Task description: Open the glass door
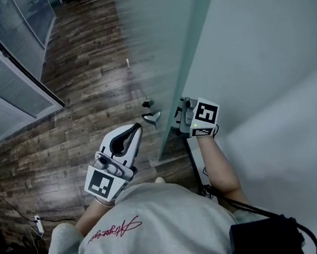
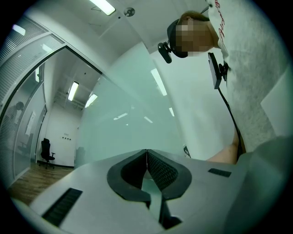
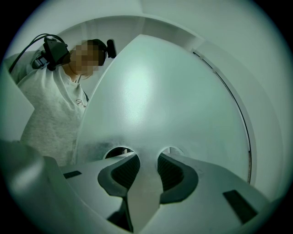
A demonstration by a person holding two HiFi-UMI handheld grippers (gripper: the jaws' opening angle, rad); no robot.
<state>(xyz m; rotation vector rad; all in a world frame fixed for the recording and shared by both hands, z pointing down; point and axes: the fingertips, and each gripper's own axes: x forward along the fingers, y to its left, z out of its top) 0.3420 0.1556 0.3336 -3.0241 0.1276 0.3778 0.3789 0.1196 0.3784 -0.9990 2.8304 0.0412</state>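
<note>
Frosted, green-tinted glass fills the right side of the head view. The glass door [image 1: 241,57] stands on a dark wood-plank floor [image 1: 84,75], with its free edge running down to the middle of the view. The right claw [image 1: 181,115] is clenched on that edge. In the right gripper view the pane passes between its two pads [image 3: 171,171], one on each face. The left claw [image 1: 135,131] hangs over the floor just beside the door's edge, jaws pressed together with nothing between them. A glazed partition [image 1: 4,73] with slatted blinds runs along the floor's left edge. A white cable [image 1: 37,223] lies near the floor's lower left corner. The left gripper view shows a black office chair [image 2: 46,153] far down a corridor, under strip ceiling lights [image 2: 73,90].
</note>
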